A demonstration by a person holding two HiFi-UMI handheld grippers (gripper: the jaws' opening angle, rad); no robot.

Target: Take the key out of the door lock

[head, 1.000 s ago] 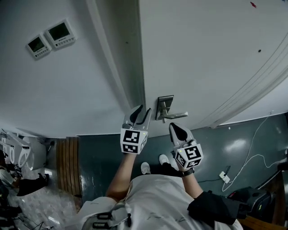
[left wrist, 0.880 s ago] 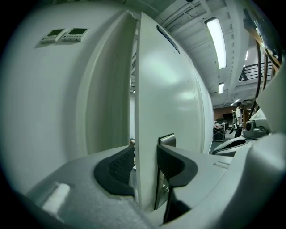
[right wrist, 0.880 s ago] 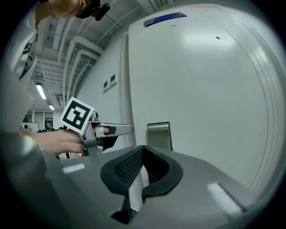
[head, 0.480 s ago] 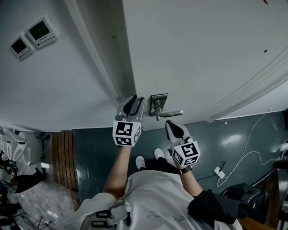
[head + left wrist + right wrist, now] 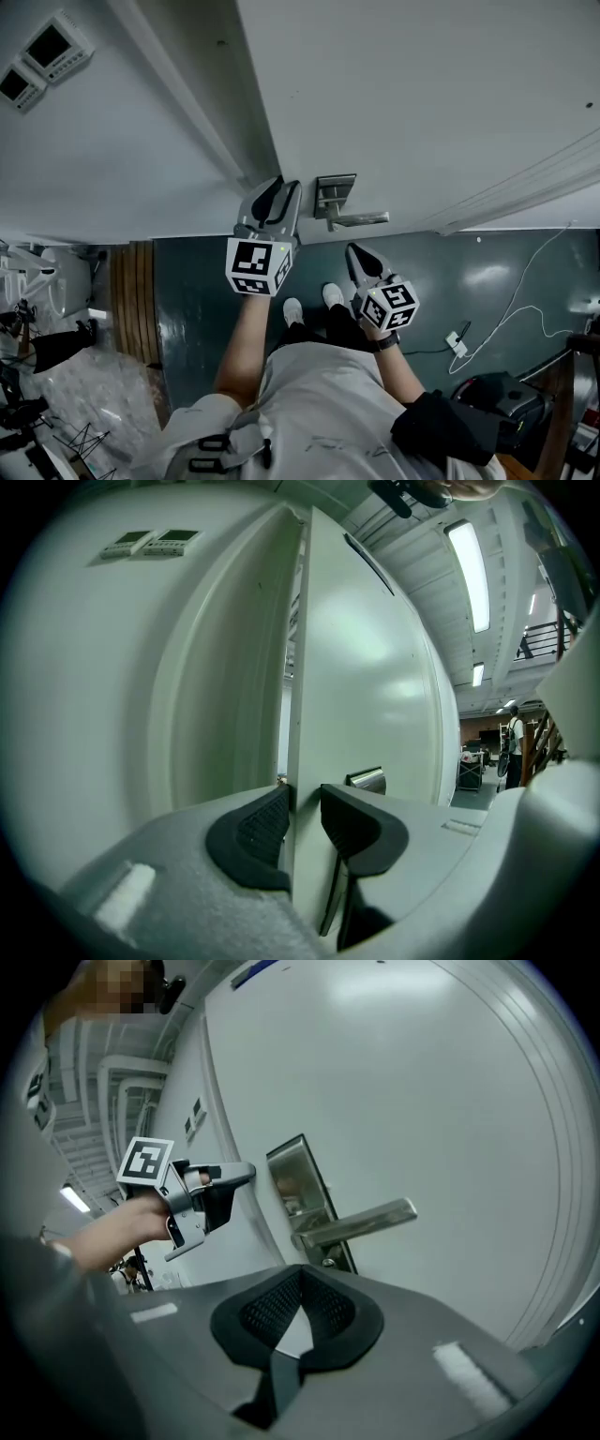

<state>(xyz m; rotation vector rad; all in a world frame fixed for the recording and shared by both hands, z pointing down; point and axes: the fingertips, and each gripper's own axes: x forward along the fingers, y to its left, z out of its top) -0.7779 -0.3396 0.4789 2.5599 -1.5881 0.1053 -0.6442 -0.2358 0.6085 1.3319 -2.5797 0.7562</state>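
White wall [image 5: 112,169] around. Steadying step: left gripper [image 5: 270,195] closing astride flat white door [image 5: 422,94] edge, left of silver metal lever handle [image 5: 361,1221]; right gripper [image 5: 298,1302] clenched, empty, below it. Small key [image 5: 326,1262] apparently just under handle; next, opening right gripper, pinching it.

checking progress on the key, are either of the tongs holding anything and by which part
Nothing firmly held. The left tongs are closing around the door's edge, which stands between them; the right tongs are shut, empty.
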